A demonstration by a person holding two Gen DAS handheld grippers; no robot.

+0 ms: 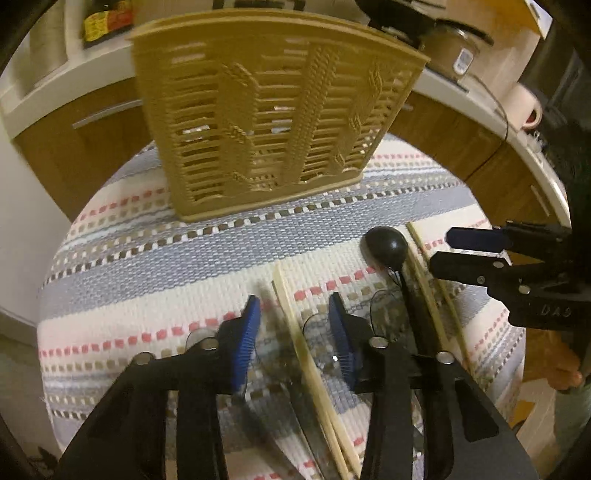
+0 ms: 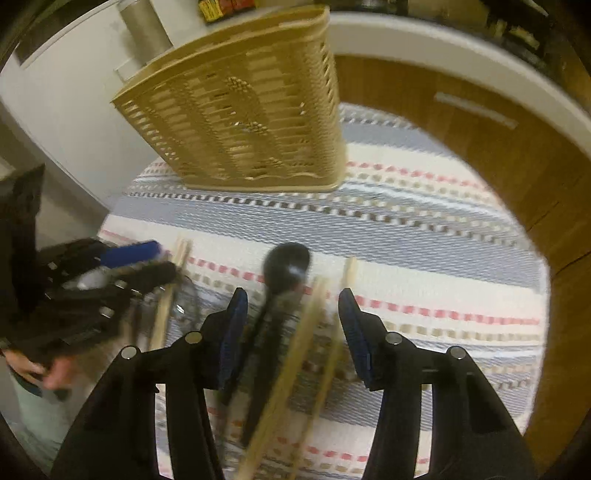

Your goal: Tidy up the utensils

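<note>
Chopsticks (image 1: pixel 314 354) between parted left claw (image 1: pixel 295 317); black spoon (image 2: pixel 284 266) between parted right claw (image 2: pixel 291 306).

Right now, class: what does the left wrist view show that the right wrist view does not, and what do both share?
Left wrist only: a white mug on the counter, a dark bottle on a shelf.
Right wrist only: a steel cylinder behind the basket.
Both: the tan slotted basket, black spoon, pale chopsticks, striped cloth, and both grippers: left gripper, right gripper.
</note>
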